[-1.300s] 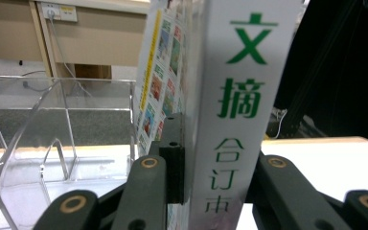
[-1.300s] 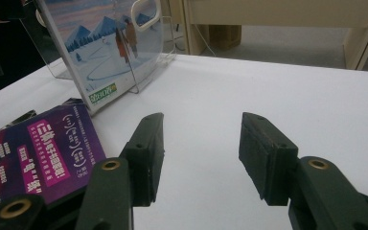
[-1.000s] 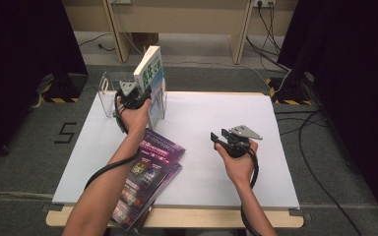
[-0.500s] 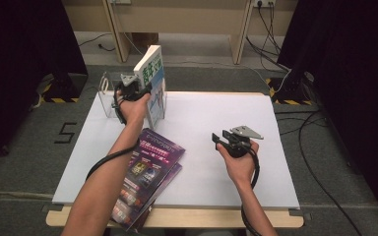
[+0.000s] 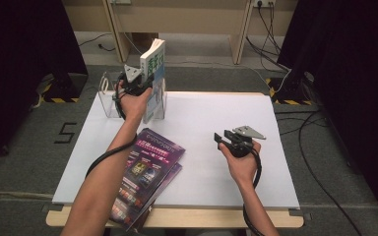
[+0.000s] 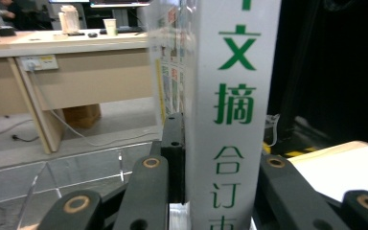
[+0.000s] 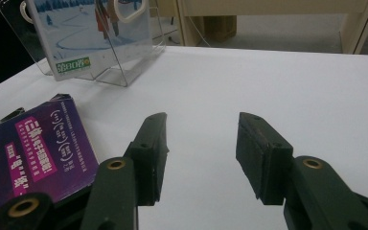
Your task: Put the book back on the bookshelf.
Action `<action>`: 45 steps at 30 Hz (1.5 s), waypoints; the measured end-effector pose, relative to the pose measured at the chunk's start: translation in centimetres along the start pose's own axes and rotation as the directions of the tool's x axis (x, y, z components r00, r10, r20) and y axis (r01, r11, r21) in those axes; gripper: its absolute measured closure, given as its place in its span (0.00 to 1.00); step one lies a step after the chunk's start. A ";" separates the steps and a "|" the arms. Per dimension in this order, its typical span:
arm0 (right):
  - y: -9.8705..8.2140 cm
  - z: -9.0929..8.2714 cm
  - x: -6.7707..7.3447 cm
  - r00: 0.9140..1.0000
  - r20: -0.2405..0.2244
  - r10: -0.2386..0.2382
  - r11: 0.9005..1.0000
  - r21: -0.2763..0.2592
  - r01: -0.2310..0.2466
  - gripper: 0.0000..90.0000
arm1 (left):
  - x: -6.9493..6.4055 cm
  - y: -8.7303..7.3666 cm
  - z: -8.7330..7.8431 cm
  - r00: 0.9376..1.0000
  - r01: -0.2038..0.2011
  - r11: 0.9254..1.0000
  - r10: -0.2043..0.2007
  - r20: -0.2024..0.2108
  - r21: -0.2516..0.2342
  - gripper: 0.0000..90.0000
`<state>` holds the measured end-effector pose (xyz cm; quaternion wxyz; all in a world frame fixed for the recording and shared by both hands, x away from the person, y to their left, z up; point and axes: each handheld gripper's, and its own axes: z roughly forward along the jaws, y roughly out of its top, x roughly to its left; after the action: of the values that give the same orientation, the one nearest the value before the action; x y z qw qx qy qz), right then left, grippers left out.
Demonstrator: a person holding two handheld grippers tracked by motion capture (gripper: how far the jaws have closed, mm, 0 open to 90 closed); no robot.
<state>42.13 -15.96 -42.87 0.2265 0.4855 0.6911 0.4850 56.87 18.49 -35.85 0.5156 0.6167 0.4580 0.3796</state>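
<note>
A thick white book (image 5: 153, 59) with green characters on its spine (image 6: 237, 72) stands upright in a clear acrylic holder (image 5: 109, 98) at the table's far left. My left gripper (image 5: 139, 82) is shut on the book's spine (image 6: 223, 143), one jaw on each side, and its jaws have just been closing on it. My right gripper (image 5: 225, 139) hovers low over the white table (image 5: 216, 113) right of centre. It is open (image 7: 201, 143) with nothing between its jaws, which have just been closing a little.
Purple magazines (image 5: 150, 167) lie stacked at the front left, partly under the left forearm, and reach over the table's front edge. They show left of the right gripper (image 7: 33, 148). The holder (image 7: 120, 67) shows the book's blue cover. Cables trail across the floor.
My left gripper has moved slightly up and away with the book in it. The right gripper has stayed in place.
</note>
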 end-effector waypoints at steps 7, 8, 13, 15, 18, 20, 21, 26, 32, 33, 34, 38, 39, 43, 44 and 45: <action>0.1 -0.1 -0.4 1.000 0.011 0.001 1.000 -0.008 -0.001 0.61 | 0.0 0.6 1.1 0.999 0.025 0.999 -0.026 -0.034 -0.030 0.82; 0.1 -0.1 -0.4 1.000 0.012 -0.001 1.000 -0.012 0.001 0.61 | 0.0 0.7 1.2 0.999 0.022 0.999 -0.024 -0.044 -0.038 0.82; 0.0 -0.1 -0.5 1.000 0.011 -0.003 1.000 -0.013 0.003 0.61 | 0.1 0.3 1.2 0.997 0.002 0.996 -0.009 -0.076 -0.091 0.82; -0.1 -0.1 -0.5 1.000 0.015 -0.003 1.000 -0.007 0.003 0.61 | 0.1 -0.6 1.2 0.998 -0.002 0.996 -0.004 -0.062 -0.093 0.81; -0.1 0.0 -0.4 1.000 0.014 -0.013 1.000 -0.005 0.013 0.61 | 0.1 -1.6 0.5 0.998 0.000 0.997 -0.005 -0.063 -0.078 0.81; -0.2 0.0 -0.4 1.000 0.014 -0.015 1.000 -0.008 0.016 0.61 | 0.3 -2.0 0.0 0.998 -0.003 0.998 0.000 -0.064 -0.060 0.81; -0.2 -0.1 -0.3 1.000 0.014 -0.015 1.000 -0.010 0.015 0.61 | 0.6 -2.1 -0.2 0.998 0.005 0.999 -0.008 -0.063 -0.051 0.80; -0.1 -0.2 -0.3 1.000 0.017 -0.010 1.000 -0.007 0.010 0.60 | 1.4 -3.1 -1.6 0.999 0.018 1.000 -0.018 -0.033 0.003 0.79; -0.1 -0.1 -0.3 1.000 0.016 -0.008 1.000 -0.004 0.008 0.60 | 1.8 -3.4 -2.5 0.998 0.058 0.998 -0.058 0.011 0.009 0.79; -0.1 -0.1 -0.3 1.000 0.017 -0.008 1.000 0.001 0.008 0.59 | 1.9 -3.4 -2.6 0.997 0.077 0.997 -0.077 0.019 0.012 0.79; -0.1 -0.1 -0.2 1.000 0.017 -0.007 1.000 0.001 0.007 0.59 | 1.9 -3.3 -2.6 0.995 0.097 0.995 -0.098 0.022 0.012 0.78; -0.1 -0.2 -0.3 1.000 0.017 0.003 1.000 0.001 -0.003 0.59 | 1.8 -2.5 -2.5 0.993 0.118 0.993 -0.119 0.026 0.010 0.76; -0.1 -0.2 -0.3 1.000 0.015 0.003 1.000 0.001 -0.003 0.59 | 1.7 -2.2 -2.5 0.992 0.127 0.992 -0.127 0.026 0.001 0.74; -0.1 -0.2 -0.3 1.000 0.011 0.011 1.000 0.007 -0.011 0.59 | 1.6 -0.9 -2.3 0.991 0.135 0.991 -0.135 0.008 0.010 0.71; -0.1 -0.2 -0.3 1.000 0.011 0.011 1.000 0.006 -0.011 0.59 | 1.6 -0.7 -2.2 0.991 0.131 0.991 -0.131 -0.002 0.021 0.70; -0.1 -0.2 -0.3 1.000 0.010 0.012 1.000 0.006 -0.013 0.59 | 1.5 -0.6 -2.2 0.991 0.134 0.991 -0.133 -0.012 0.025 0.70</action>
<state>42.07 -16.33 -42.95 0.2253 0.4928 0.6884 0.4821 55.17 20.61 -36.07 0.5295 0.5892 0.5058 0.3415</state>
